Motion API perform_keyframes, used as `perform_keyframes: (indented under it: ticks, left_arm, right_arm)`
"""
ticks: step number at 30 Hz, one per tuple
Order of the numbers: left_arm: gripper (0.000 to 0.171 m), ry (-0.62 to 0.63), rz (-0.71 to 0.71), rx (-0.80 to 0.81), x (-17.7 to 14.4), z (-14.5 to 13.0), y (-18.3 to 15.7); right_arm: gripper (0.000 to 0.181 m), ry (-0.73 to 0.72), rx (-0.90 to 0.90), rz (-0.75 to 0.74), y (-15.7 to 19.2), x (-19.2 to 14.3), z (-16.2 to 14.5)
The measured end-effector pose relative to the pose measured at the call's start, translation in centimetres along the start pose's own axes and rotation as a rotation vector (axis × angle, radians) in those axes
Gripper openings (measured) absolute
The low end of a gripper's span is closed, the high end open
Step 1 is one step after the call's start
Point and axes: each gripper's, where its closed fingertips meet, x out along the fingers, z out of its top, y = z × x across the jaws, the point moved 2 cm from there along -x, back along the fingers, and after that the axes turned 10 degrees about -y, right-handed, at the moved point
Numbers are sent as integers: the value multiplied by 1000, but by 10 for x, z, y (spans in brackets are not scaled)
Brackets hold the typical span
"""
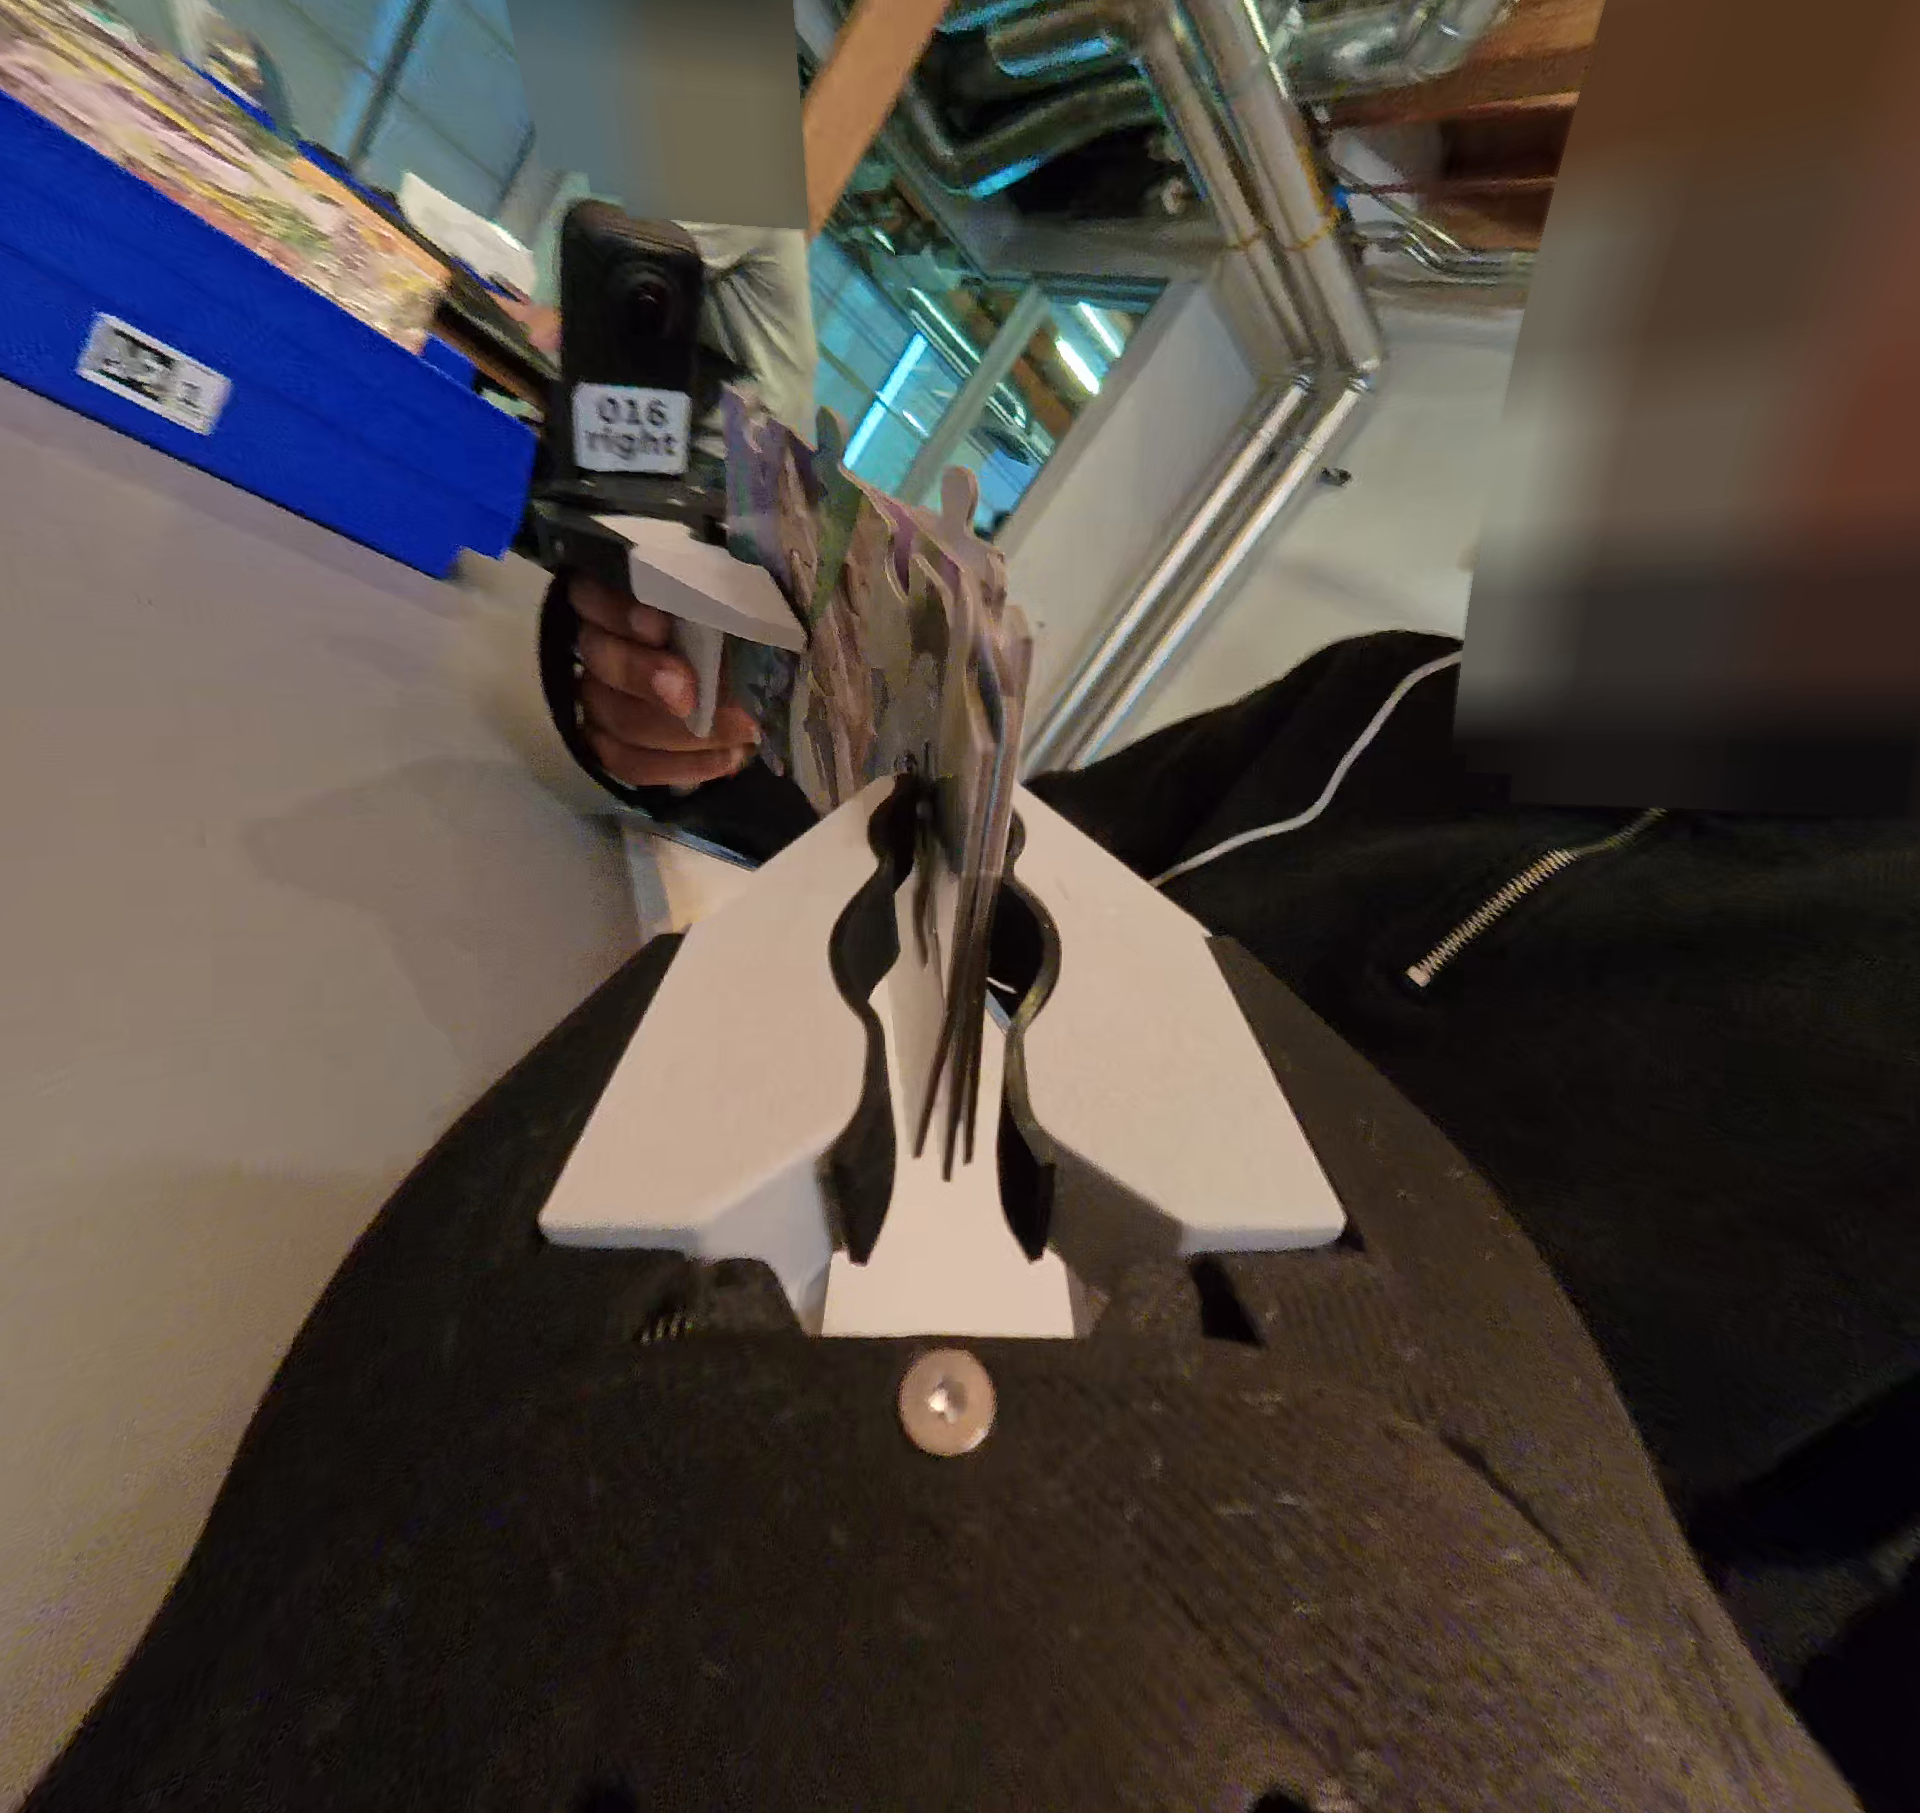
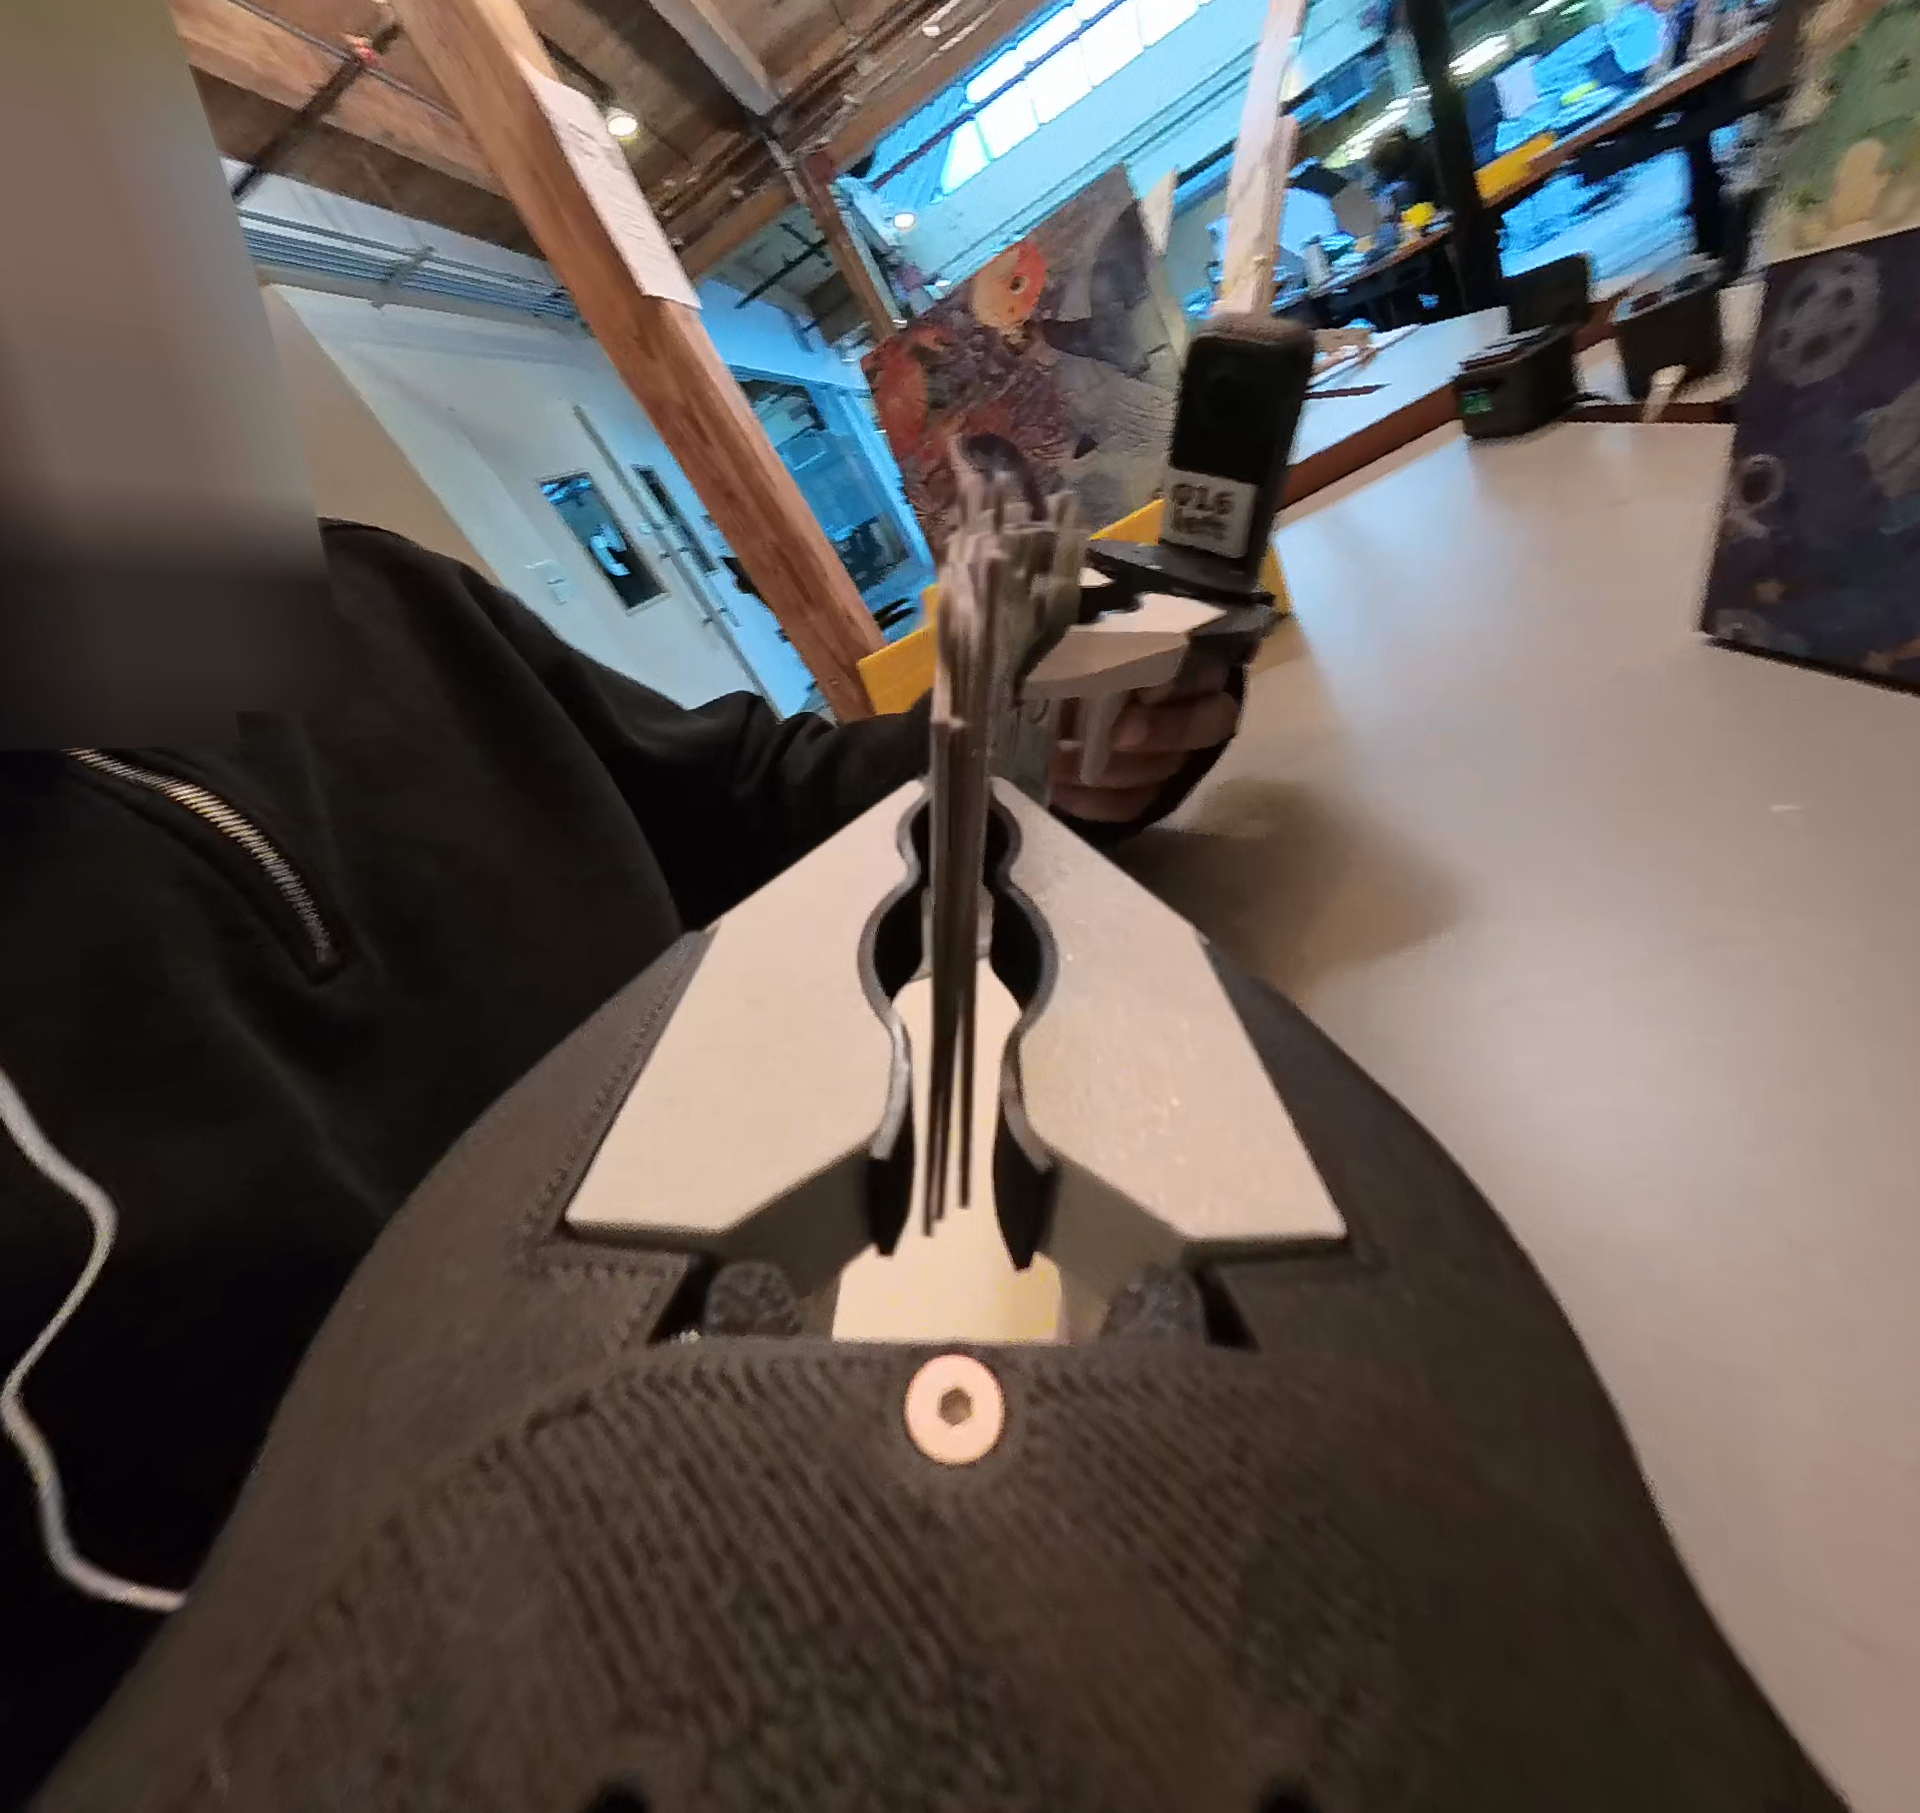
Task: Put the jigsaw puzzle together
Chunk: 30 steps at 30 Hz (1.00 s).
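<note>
A stack of several flat jigsaw pieces with purple and green print stands upright in the air, seen edge-on between my fingers. My left gripper is shut on its near edge. My right gripper comes in from the left and clamps the far side of the same stack. In the right wrist view the stack is again edge-on, my right gripper is shut on it, and the left gripper holds its far edge. The picture side is mostly hidden.
A blue puzzle box with a printed lid lies on the white table at the left. A dark blue box stands at the right on the table. A colourful picture board stands behind. The person's black jacket is close. The left gripper's tips are roughly 8 cm from the right gripper's.
</note>
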Motion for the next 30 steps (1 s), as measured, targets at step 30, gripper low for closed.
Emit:
perform_keyframes:
  ticks: [30]
  left_arm:
    - [2,37,447,82,-13,3,48]
  right_arm:
    - [4,63,-224,-341,-34,3,1]
